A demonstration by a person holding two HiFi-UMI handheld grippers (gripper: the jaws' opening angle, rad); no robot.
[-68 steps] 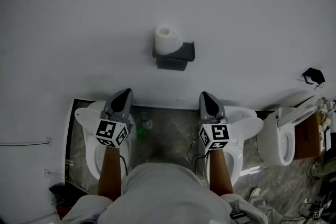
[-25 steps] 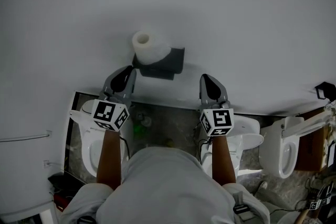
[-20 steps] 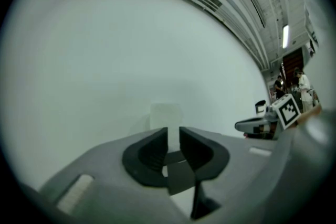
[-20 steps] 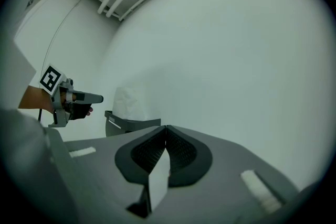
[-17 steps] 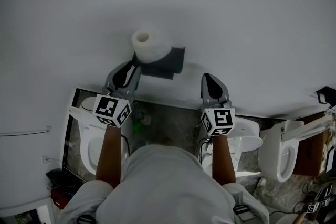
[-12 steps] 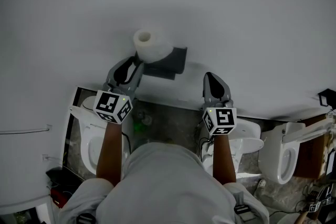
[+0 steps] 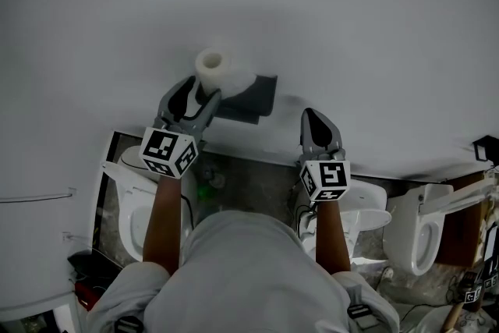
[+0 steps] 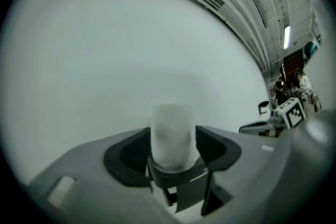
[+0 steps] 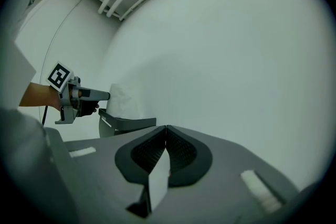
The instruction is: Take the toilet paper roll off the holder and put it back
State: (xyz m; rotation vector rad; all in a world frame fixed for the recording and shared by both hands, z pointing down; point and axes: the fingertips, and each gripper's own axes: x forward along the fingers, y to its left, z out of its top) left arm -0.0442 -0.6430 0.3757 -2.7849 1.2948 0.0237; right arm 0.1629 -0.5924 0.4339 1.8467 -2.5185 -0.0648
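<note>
A white toilet paper roll stands upright on a dark grey wall holder. My left gripper has reached it and its jaws have just been opening. In the left gripper view the roll stands between the two jaws of the left gripper, above the holder's front lip; the pads flank it without visibly pressing. My right gripper hangs lower and to the right of the holder, jaws together and empty. The right gripper view shows the right gripper shut, with the roll and the left gripper off to the left.
The holder hangs on a plain white wall. Below, white toilets stand on a grey stone floor. A small black fitting sticks out of the wall at the far right. The person's torso fills the bottom centre.
My left gripper has moved up to the roll and its jaws have spread to either side of it. The right gripper has barely shifted.
</note>
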